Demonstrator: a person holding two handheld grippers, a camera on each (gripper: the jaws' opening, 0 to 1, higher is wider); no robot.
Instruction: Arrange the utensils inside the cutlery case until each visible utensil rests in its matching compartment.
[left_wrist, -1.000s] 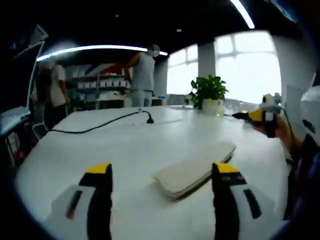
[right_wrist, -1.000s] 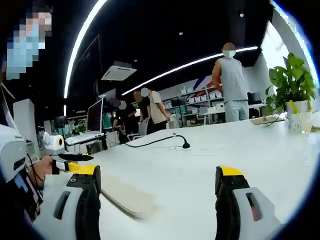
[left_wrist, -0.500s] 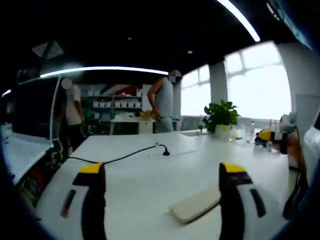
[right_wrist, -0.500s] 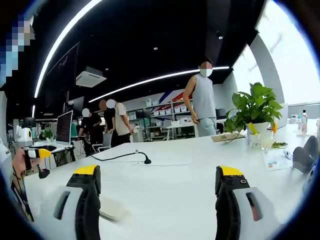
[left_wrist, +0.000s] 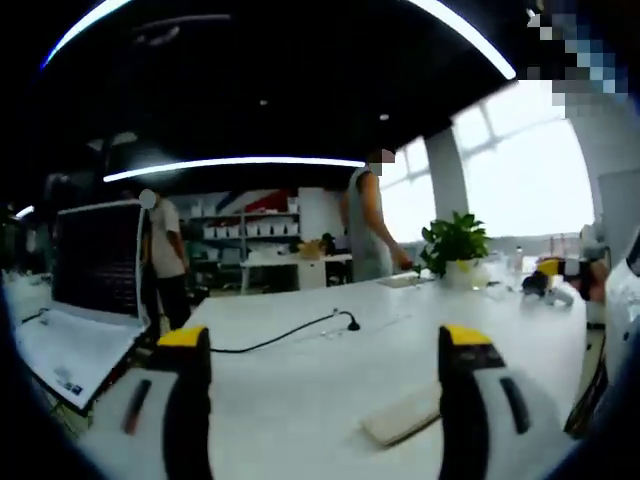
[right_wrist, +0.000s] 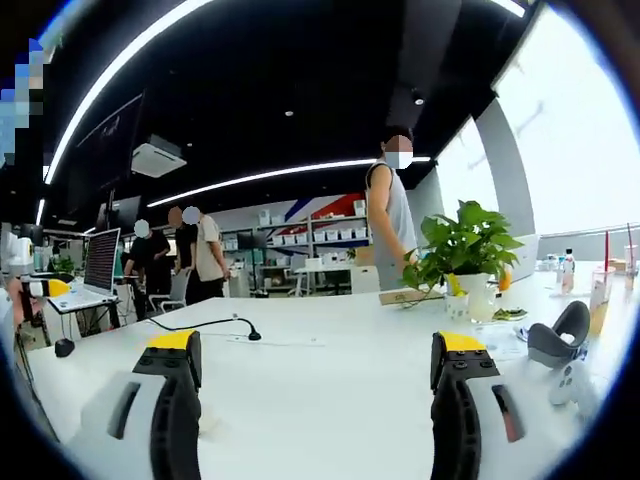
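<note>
A flat, beige cutlery case (left_wrist: 405, 418) lies shut on the white table (left_wrist: 300, 380), low in the left gripper view just inside the right jaw. No utensils show. My left gripper (left_wrist: 324, 336) is open, with nothing between its yellow-tipped jaws. It is held above and short of the case. My right gripper (right_wrist: 317, 341) is also open and empty over the bare table (right_wrist: 330, 370). The right gripper (left_wrist: 548, 268) also appears at the far right of the left gripper view. The left gripper (right_wrist: 52, 289) sits small at the left edge of the right gripper view.
A black cable (left_wrist: 290, 335) crosses the table's far side. An open laptop (left_wrist: 90, 270) stands at the left and a potted plant (right_wrist: 460, 245) at the back right. A grey controller (right_wrist: 565, 345) and a cup (right_wrist: 600, 300) lie near it. Several people (right_wrist: 390, 230) stand beyond the table.
Both cameras have risen and tipped up, so the case has sunk low in the left view and slipped from the right view. Both grippers stay open; the case itself has not moved.
</note>
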